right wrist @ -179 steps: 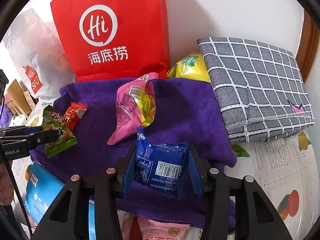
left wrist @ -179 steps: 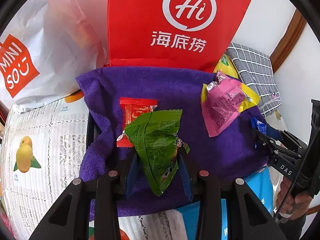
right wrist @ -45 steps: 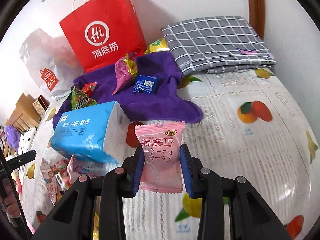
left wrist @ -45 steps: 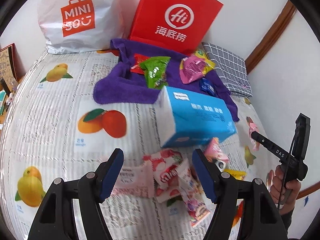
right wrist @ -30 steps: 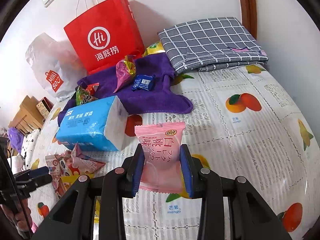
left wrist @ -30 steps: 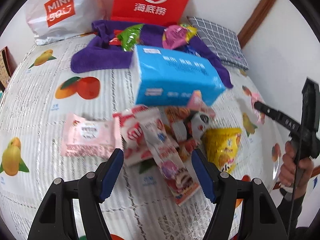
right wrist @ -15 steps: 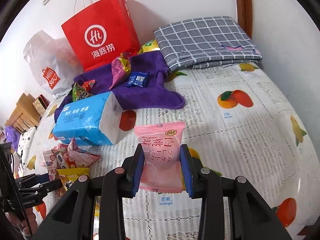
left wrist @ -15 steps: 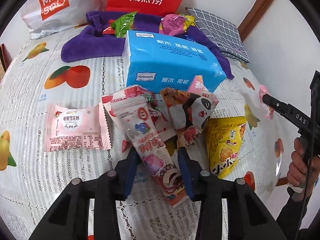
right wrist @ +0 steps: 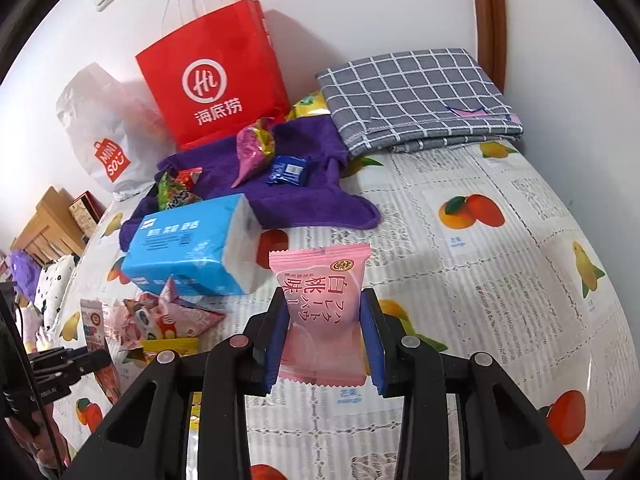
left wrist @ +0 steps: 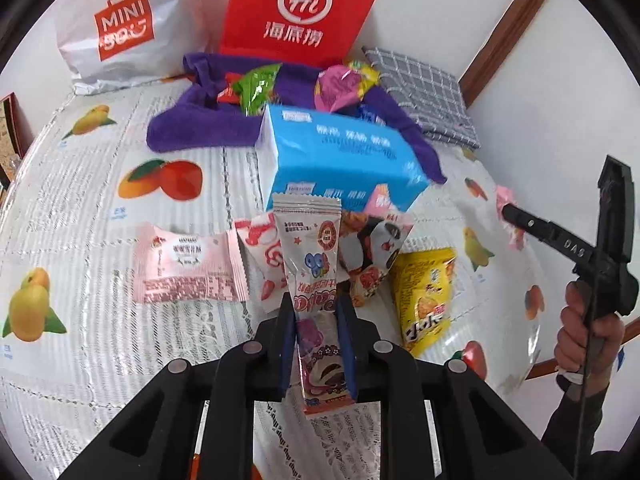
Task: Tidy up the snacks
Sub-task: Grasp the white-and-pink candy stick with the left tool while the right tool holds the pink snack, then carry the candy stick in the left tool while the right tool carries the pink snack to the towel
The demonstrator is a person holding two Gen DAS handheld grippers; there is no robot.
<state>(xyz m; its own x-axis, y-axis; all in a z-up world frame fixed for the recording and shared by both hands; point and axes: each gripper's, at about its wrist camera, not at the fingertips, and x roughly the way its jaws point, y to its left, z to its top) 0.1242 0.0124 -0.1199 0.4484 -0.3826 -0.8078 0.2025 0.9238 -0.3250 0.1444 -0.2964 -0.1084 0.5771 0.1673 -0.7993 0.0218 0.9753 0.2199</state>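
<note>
My left gripper (left wrist: 314, 312) is shut on a long white snack packet (left wrist: 312, 264) with berry pictures, lifted a little above a pile of snacks (left wrist: 372, 248) on the fruit-print tablecloth. A pink wafer pack (left wrist: 188, 266) and a yellow chip bag (left wrist: 426, 292) lie beside that pile. My right gripper (right wrist: 324, 316) is shut on a pink peach-flavour packet (right wrist: 322, 304), held over the cloth. Farther back a purple towel (right wrist: 312, 204) carries a green packet (left wrist: 256, 88), a pink-yellow packet (right wrist: 254, 148) and a small blue packet (right wrist: 288, 170).
A blue tissue pack (left wrist: 340, 160) lies between the pile and the towel. A red paper bag (right wrist: 216, 80), a white shopping bag (left wrist: 120, 28) and a folded grey checked cloth (right wrist: 412, 96) sit along the wall. A hand (left wrist: 588, 332) holds the right gripper's handle.
My left gripper came down over the snack pile, shut on the long white packet and lifted it slightly. The right gripper has kept still with the pink packet.
</note>
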